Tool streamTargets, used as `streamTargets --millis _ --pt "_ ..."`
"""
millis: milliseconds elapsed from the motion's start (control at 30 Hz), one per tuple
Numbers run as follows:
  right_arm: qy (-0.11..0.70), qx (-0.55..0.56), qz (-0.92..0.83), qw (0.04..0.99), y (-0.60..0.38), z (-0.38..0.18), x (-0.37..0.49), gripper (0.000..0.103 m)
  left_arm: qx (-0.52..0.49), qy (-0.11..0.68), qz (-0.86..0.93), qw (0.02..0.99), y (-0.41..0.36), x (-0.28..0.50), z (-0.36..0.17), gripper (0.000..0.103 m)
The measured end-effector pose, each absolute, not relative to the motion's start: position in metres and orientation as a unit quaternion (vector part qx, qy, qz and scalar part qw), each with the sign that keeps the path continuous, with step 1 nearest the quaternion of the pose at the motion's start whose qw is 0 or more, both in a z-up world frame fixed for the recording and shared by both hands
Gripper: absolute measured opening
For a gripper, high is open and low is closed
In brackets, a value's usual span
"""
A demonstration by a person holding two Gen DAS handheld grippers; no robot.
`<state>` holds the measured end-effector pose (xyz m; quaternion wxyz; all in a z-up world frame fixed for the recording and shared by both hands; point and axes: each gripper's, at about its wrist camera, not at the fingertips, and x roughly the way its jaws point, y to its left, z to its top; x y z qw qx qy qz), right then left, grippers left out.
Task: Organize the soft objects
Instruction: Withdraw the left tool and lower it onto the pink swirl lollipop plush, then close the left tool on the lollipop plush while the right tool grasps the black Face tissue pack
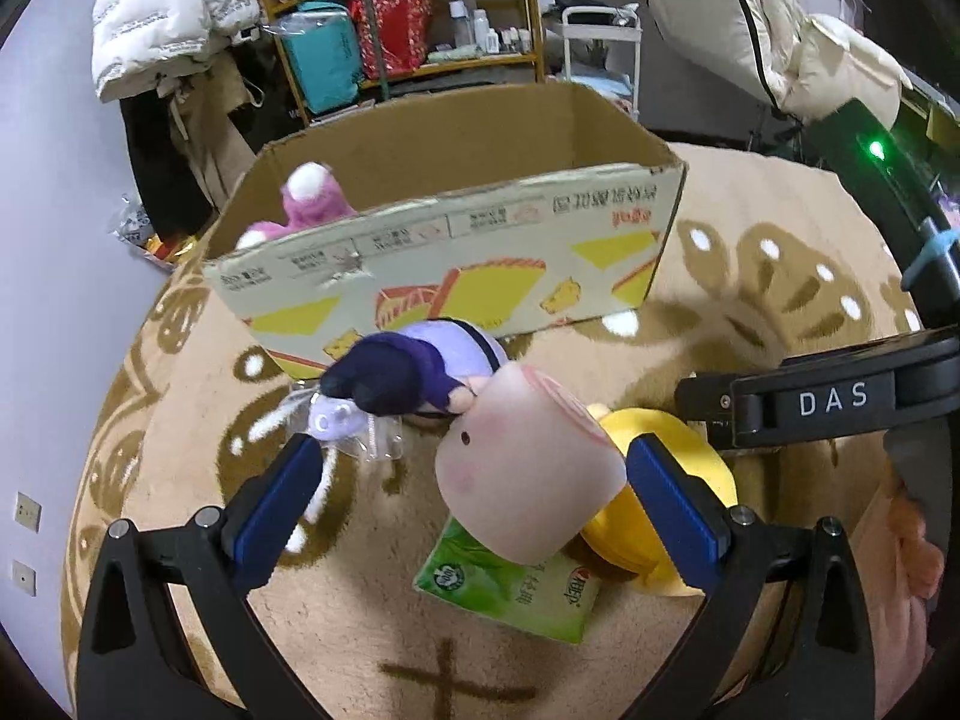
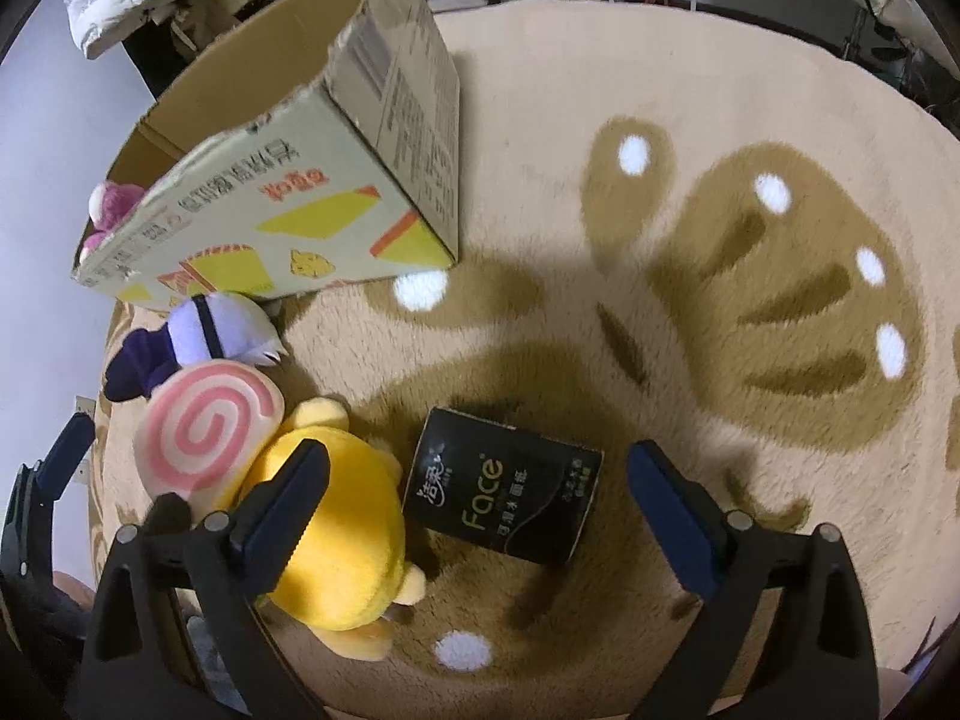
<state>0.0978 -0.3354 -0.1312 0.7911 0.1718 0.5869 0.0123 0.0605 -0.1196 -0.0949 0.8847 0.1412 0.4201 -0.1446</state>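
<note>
On the rug (image 2: 540,138), the left gripper (image 1: 468,510) is spread around the pink roll plush (image 1: 528,468), not gripping it. The right gripper (image 2: 480,504) is spread above the black tissue pack (image 2: 504,492), beside the yellow plush (image 2: 342,540). A magenta plush (image 1: 309,201) sits inside the box (image 1: 456,252).

Yellow plush (image 2: 342,546), pink-swirl roll (image 2: 204,429), black pack (image 2: 504,495)

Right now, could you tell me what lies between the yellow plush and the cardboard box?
The pink swirl-roll plush and, beyond it, the purple plush lie between the yellow plush and the cardboard box; the right wrist view shows it best.
</note>
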Motion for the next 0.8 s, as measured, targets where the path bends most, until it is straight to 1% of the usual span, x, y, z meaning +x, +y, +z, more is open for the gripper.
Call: streamTargets --millis 67,233,267,333,400,500,533,600,633,800 --pt "0.592 0.172 0.016 0.787 -0.335 -0.134 0.099 0.095 0.139 0.424 -0.146 0.883 -0.118 0.062 -0.097 0.100" --pt "0.601 0.174 0.026 0.780 -0.329 -0.139 0.100 0.091 0.124 0.442 -0.150 0.876 -0.116 0.068 -0.104 0.100" --pt "0.602 0.172 0.026 0.780 -0.328 -0.139 0.100 0.091 0.124 0.442 -0.151 0.875 -0.116 0.068 -0.104 0.099" --pt "0.604 0.171 0.025 0.778 -0.326 -0.140 0.099 0.087 0.125 0.443 -0.157 0.874 -0.117 0.067 -0.105 0.093" --pt "0.605 0.172 0.021 0.777 -0.324 -0.142 0.099 0.086 0.124 0.447 -0.165 0.871 -0.118 0.067 -0.106 0.085" --pt "0.606 0.175 0.019 0.775 -0.326 -0.145 0.100 0.082 0.127 0.449 -0.176 0.867 -0.121 0.065 -0.108 0.077" --pt "0.606 0.175 0.017 0.775 -0.327 -0.145 0.100 0.079 0.128 0.449 -0.178 0.866 -0.122 0.064 -0.108 0.075" --pt "0.606 0.174 0.010 0.776 -0.329 -0.147 0.101 0.073 0.125 0.453 -0.190 0.862 -0.123 0.063 -0.108 0.064" --pt "0.607 0.173 0.009 0.775 -0.333 -0.146 0.102 0.072 0.122 0.456 -0.194 0.860 -0.124 0.063 -0.109 0.062" --pt "0.611 0.168 0.008 0.774 -0.340 -0.150 0.102 0.071 0.107 0.464 -0.197 0.857 -0.120 0.063 -0.107 0.052"
